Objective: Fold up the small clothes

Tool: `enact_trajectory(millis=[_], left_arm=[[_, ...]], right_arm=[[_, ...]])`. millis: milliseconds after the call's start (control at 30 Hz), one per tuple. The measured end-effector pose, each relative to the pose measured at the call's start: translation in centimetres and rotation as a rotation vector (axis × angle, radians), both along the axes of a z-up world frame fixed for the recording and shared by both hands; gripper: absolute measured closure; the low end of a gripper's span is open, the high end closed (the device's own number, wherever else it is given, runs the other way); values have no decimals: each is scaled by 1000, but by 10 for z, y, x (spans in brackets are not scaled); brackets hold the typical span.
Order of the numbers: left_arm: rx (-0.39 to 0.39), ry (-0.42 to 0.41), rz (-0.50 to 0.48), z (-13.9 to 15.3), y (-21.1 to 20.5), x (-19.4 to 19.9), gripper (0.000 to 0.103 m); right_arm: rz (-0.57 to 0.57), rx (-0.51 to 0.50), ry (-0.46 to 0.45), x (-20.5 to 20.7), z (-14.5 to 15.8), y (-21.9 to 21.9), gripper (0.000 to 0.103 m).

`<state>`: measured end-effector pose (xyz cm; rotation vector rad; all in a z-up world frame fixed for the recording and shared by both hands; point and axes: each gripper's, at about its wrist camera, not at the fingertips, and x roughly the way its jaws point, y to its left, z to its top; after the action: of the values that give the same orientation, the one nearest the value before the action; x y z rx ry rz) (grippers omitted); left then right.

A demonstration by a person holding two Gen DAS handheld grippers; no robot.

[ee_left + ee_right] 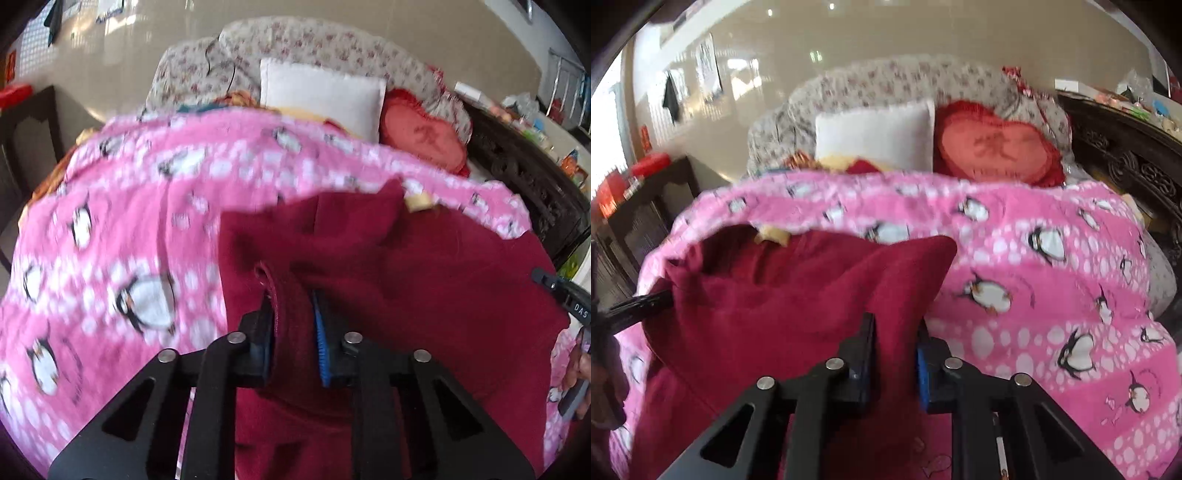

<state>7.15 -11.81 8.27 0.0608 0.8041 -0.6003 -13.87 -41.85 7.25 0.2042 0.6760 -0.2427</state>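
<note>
Fold step: my left claw (293, 325) and right claw (895, 350) clamp the maroon garment (424, 280); next, I lay it flat on the pink blanket (110, 221).

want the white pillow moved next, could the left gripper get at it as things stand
Probably not: the left gripper is shut on the maroon garment, and the white pillow lies well beyond the pink penguin blanket.
</note>
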Motion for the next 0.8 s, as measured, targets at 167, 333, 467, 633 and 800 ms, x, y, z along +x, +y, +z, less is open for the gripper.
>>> enact_trajectory(millis=[167, 333, 467, 633, 800], left_arm=[[-111, -82, 34, 20, 25, -4, 88], [27, -75, 43, -13, 12, -1, 88], [47, -94, 58, -23, 11, -5, 88], [38, -88, 71, -23, 14, -6, 88], [32, -75, 76, -25, 15, -7, 88]], right_arm=[[-22, -6, -50, -3, -6, -1, 86], [-60, 40, 6, -5, -18, -15, 74], [4, 60, -81, -31, 10, 4, 73], [160, -17, 102, -25, -18, 50, 73], [148, 15, 143, -33, -39, 49, 73]])
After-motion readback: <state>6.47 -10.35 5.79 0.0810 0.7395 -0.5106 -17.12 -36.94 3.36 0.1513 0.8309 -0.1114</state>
